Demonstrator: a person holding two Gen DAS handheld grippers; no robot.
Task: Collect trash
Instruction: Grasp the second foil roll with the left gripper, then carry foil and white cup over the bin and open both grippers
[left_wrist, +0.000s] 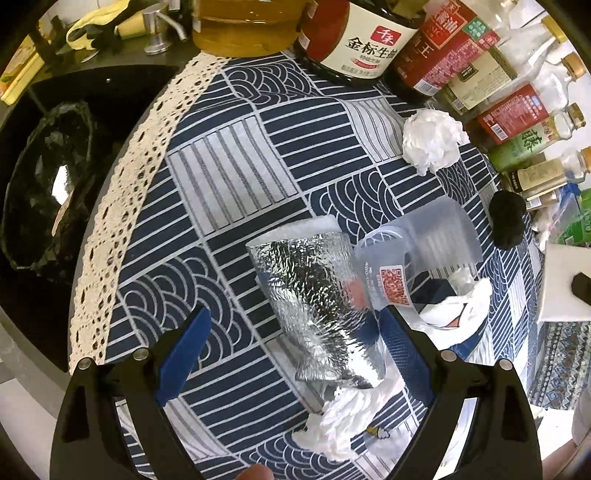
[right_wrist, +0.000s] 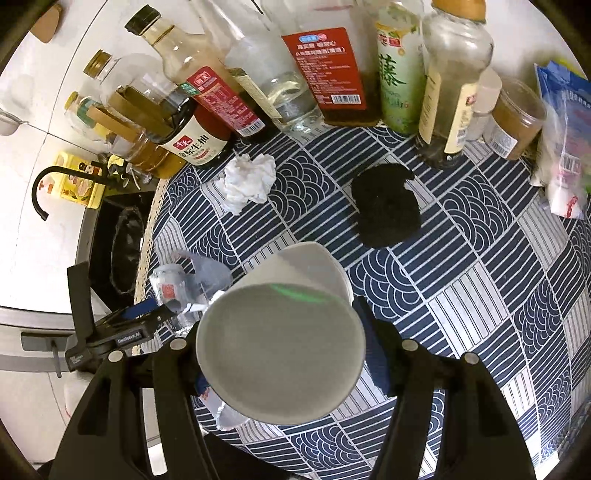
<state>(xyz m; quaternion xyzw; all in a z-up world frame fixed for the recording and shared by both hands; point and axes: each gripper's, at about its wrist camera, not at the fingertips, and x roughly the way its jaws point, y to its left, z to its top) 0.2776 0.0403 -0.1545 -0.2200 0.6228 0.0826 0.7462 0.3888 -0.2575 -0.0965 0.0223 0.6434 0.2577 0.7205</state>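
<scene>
Right tool (right_wrist: 280, 343): holds a white paper cup (right_wrist: 280, 350) by its sides
Left tool (left_wrist: 295, 354): wide apart, astride a crinkled silver foil pouch (left_wrist: 314, 314) lying on the blue patterned table (left_wrist: 229, 177)
Crumpled white tissue (left_wrist: 432, 138): near the bottles
Black-lined bin (left_wrist: 48, 192): in the sink

Light was bright and even from overhead. Glare flashed off the silver foil pouch (left_wrist: 321, 295). Fisheye bending curved the bottles (right_wrist: 325, 62) at the edges; corners fell black, and focus stayed fairly sharp.

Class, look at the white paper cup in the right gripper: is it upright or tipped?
Tipped. The white paper cup, held between the right gripper fingers, shows its round end towards the camera, its side slanting away.
</scene>
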